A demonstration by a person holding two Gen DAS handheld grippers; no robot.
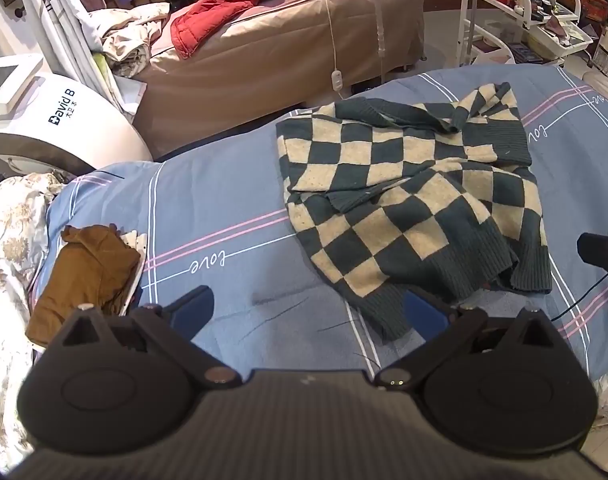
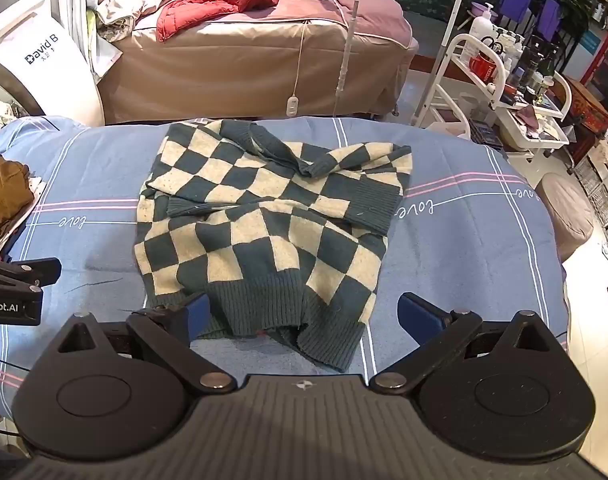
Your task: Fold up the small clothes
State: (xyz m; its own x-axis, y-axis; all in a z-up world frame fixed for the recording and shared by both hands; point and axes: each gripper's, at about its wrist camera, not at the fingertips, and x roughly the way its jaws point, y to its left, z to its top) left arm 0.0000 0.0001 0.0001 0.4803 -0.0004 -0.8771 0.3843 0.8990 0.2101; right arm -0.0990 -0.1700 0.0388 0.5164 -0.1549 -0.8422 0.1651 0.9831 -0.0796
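Observation:
A dark green and cream checkered sweater (image 2: 264,220) lies on the blue striped bedsheet (image 2: 464,240), both sleeves folded over its front. It also shows in the left wrist view (image 1: 416,200), to the right. My right gripper (image 2: 304,312) is open, its fingers either side of the sweater's ribbed hem, just above the sheet. My left gripper (image 1: 308,308) is open and empty over bare sheet, its right finger (image 1: 424,312) near the sweater's lower left corner. The left gripper also shows at the left edge of the right wrist view (image 2: 20,288).
A folded brown garment (image 1: 84,272) lies on a pale cloth at the sheet's left end. A brown bed (image 2: 244,52) with a red jacket (image 2: 224,0) stands behind. A white machine (image 1: 44,120) is at back left, a white trolley (image 2: 504,92) at right.

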